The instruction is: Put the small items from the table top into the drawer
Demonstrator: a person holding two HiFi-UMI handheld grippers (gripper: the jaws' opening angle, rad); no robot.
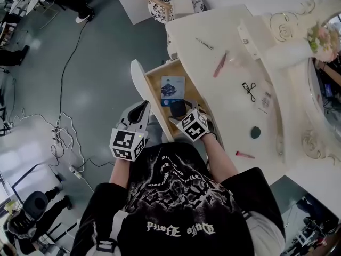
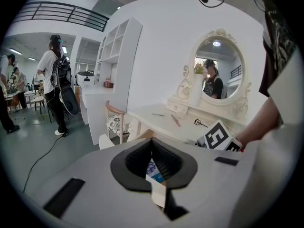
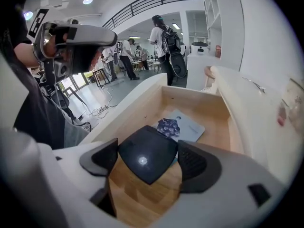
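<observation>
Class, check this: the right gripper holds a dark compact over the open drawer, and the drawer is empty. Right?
Not quite. The drawer isn't empty: a pale card with a blue picture lies on its floor, as the right gripper view shows. The right gripper does hold the dark compact over the open drawer.

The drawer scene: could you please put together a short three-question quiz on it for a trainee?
1. True or false: the right gripper grips a dark compact.
2. What already lies in the open drawer? A a printed card, B scissors, C a cup.
3. Fill in: the left gripper has its jaws ____.
Key: 1 true; 2 A; 3 shut, with nothing between them.
</observation>
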